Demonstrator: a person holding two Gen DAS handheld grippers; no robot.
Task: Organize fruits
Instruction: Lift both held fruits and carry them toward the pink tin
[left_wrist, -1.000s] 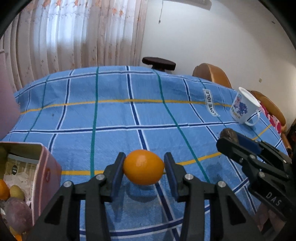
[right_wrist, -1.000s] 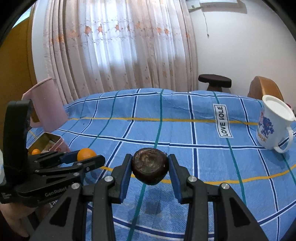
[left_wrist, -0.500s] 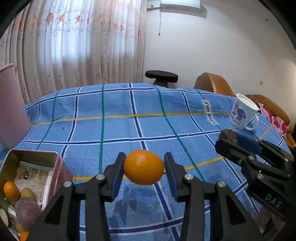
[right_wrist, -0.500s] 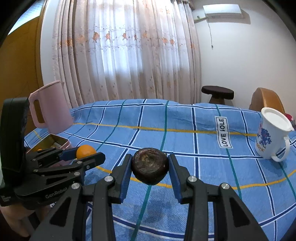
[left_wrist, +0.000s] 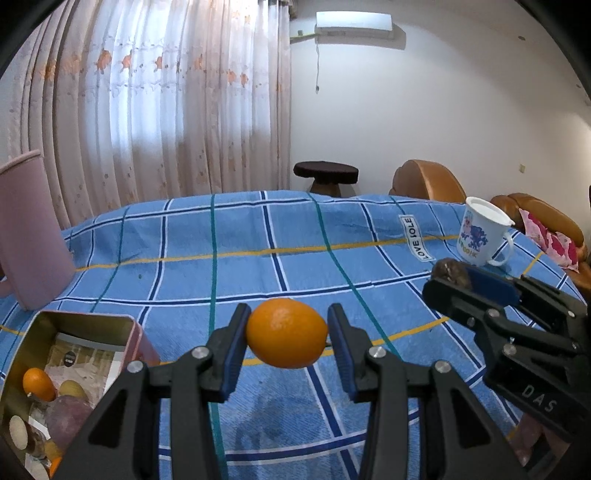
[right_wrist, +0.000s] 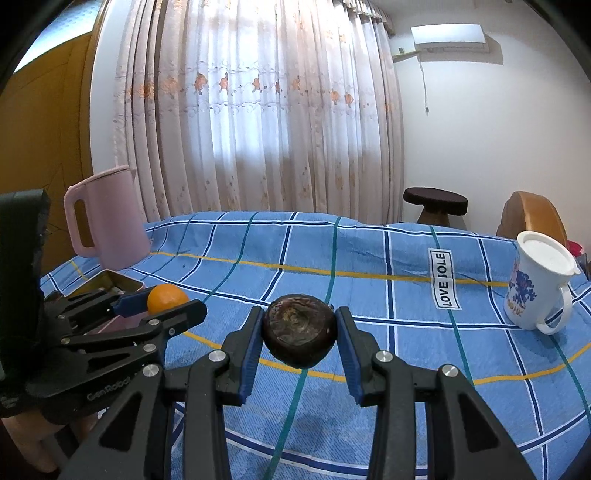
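My left gripper (left_wrist: 287, 334) is shut on an orange (left_wrist: 286, 333), held above the blue checked tablecloth. My right gripper (right_wrist: 299, 334) is shut on a dark brown wrinkled fruit (right_wrist: 299, 334), also lifted off the cloth. In the left wrist view the right gripper (left_wrist: 452, 282) comes in from the right with the dark fruit (left_wrist: 451, 272) at its tip. The right wrist view shows the left gripper (right_wrist: 162, 301) at the left carrying the orange (right_wrist: 167, 297). A gold tin box (left_wrist: 88, 318) at the lower left holds a small orange (left_wrist: 37, 384) and several other fruits.
A pink jug (right_wrist: 107, 218) stands at the table's left, behind the tin (right_wrist: 122, 282). A white mug with a blue print (right_wrist: 537, 286) stands at the right. A dark stool (left_wrist: 325, 175) and tan chairs (left_wrist: 428, 182) are beyond the table. A curtain hangs behind.
Both cameras have tilted upward, so more wall and curtain show. The left gripper has risen slightly with the orange, and more of the tin is in view. Both grips are unchanged.
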